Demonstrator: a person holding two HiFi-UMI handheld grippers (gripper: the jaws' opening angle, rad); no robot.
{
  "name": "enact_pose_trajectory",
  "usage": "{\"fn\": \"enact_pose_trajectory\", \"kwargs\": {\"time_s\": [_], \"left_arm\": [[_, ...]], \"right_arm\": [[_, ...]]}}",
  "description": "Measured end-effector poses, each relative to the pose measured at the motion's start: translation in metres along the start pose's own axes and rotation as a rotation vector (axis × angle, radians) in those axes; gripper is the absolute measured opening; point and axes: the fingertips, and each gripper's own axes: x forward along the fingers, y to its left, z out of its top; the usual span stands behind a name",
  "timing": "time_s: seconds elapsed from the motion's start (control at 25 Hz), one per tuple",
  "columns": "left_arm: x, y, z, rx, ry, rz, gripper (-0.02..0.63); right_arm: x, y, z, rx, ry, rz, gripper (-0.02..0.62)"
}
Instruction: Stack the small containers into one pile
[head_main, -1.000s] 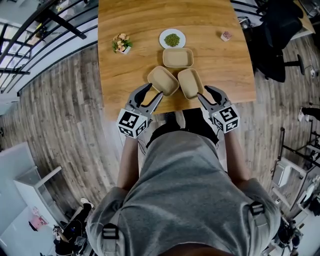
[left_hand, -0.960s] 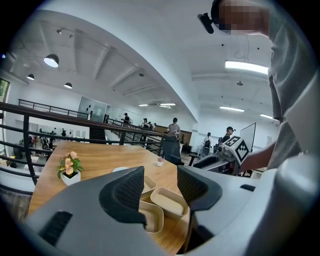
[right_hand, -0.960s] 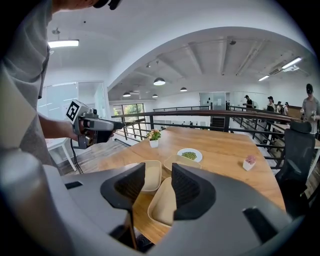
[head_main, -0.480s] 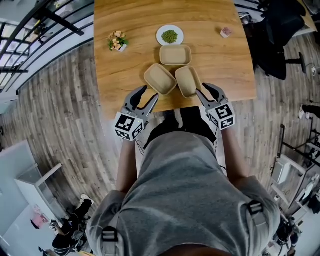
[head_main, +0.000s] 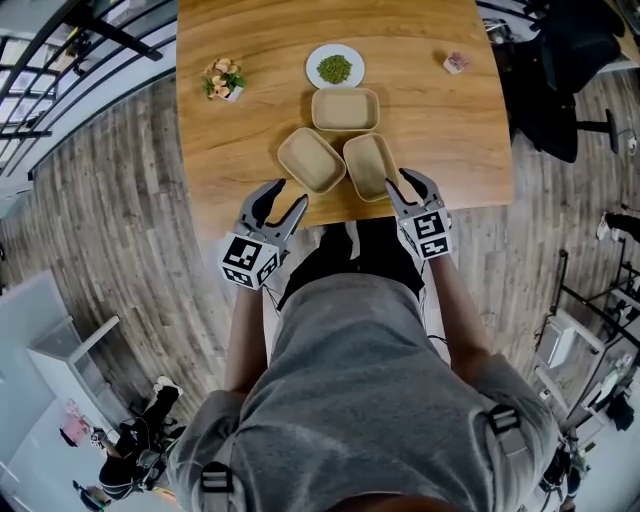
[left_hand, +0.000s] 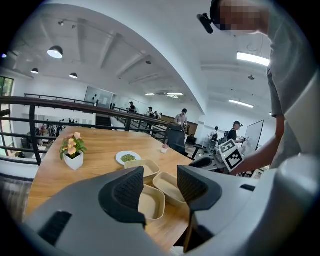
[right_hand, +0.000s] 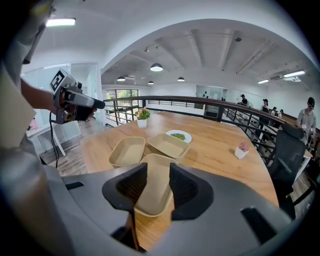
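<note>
Three shallow tan containers lie unstacked near the front edge of the wooden table (head_main: 440, 130), none inside another. The far container (head_main: 345, 109) lies crosswise just in front of a white plate (head_main: 313, 66) of green bits. The left container (head_main: 311, 160) and the right container (head_main: 370, 166) lie side by side closer to the person, angled away from each other, their rims close or touching. The right gripper (right_hand: 154, 187) hangs at the near end of the right container, pointing down and forward at it. Its jaws have just been closing and now stand partly spread. The container's near rim shows in the gap between them, but the pads do not appear to press on it, and whether they touch it cannot be told. The left gripper (left_hand: 161, 186) is held off the table's front edge, short of the left container. Its jaws are spread apart with nothing between them, and the containers show only beyond the gap. A small potted plant (head_main: 223, 78) stands well to the left on the table, and a small pink object (head_main: 456, 62) sits far off to the right.
</note>
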Motion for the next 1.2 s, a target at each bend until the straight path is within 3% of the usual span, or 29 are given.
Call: {"fn": "enact_pose_trajectory", "kwargs": {"time_s": [0.6,1.2], "left_arm": [[0.023,0.002,-0.027,-0.047,0.073,0.028,0.221],[0.033,0.019,-0.024,-0.075,0.063,0.062,0.221]], "right_arm": [[0.047,-0.024,-0.060,0.085,0.121,-0.002,0.133],[0.085,-0.036,-0.083,0.146,0.229,-0.009,0.079]]}}
